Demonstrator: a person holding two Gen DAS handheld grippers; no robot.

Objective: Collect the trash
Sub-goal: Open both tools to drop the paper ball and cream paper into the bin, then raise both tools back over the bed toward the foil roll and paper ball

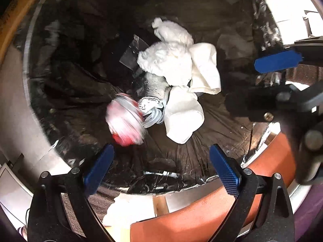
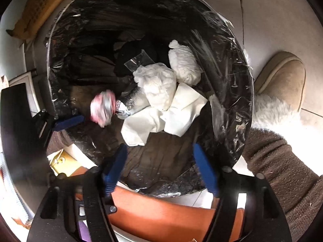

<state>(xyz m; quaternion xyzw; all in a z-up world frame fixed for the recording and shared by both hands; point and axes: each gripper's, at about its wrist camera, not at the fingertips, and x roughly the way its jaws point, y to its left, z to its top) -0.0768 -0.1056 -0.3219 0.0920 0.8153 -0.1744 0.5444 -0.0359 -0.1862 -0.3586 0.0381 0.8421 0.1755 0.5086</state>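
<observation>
A round trash bin lined with a black bag [image 1: 66,92] [image 2: 84,40] fills both views from above. Inside lie crumpled white tissues [image 1: 167,60] [image 2: 157,84], folded white paper [image 1: 181,113] [image 2: 145,127], crumpled foil [image 1: 149,102] [image 2: 126,105] and clear plastic [image 1: 133,52] [image 2: 139,60]. A red and white can [image 1: 124,119] [image 2: 102,107] is motion-blurred, in mid air inside the bin. My left gripper [image 1: 160,165] is open and empty above the bin's near side. My right gripper [image 2: 159,163] is open and empty too; it also shows in the left wrist view [image 1: 276,60].
An orange-brown curved edge [image 1: 201,217] [image 2: 161,211] lies under both grippers. A cardboard piece [image 2: 44,6] leans at the bin's far left. A tan slipper [image 2: 282,80] and a brown knitted leg [image 2: 282,171] are on the pale tiled floor to the right.
</observation>
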